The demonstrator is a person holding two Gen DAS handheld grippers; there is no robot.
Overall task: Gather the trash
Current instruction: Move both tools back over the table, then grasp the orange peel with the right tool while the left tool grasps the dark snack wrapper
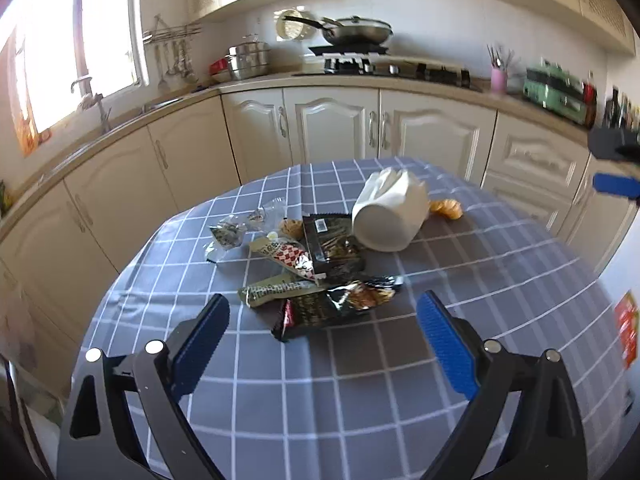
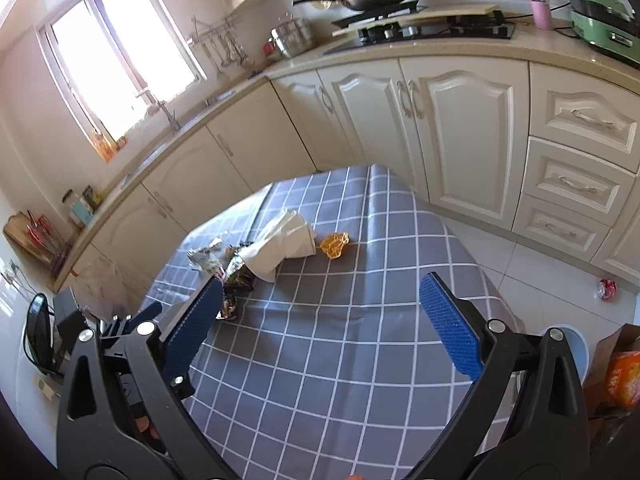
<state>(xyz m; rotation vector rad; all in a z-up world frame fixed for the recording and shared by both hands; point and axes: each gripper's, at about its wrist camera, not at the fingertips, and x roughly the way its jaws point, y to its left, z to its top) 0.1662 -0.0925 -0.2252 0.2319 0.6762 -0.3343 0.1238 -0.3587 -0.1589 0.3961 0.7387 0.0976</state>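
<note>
A heap of snack wrappers [image 1: 316,276] lies on the checked bench [image 1: 360,400], just ahead of and between the left gripper [image 1: 322,310]'s jaws, which stand wide apart and hold nothing. A white container [image 1: 388,216] on its side touches the heap's far edge; orange peel [image 2: 335,245] sits beyond it. The right gripper [image 2: 320,292]'s jaws also gape empty, the heap beyond their left finger.

R claw [image 2: 322,300] open; wrappers [image 2: 236,276] on table [image 2: 360,340].
</note>
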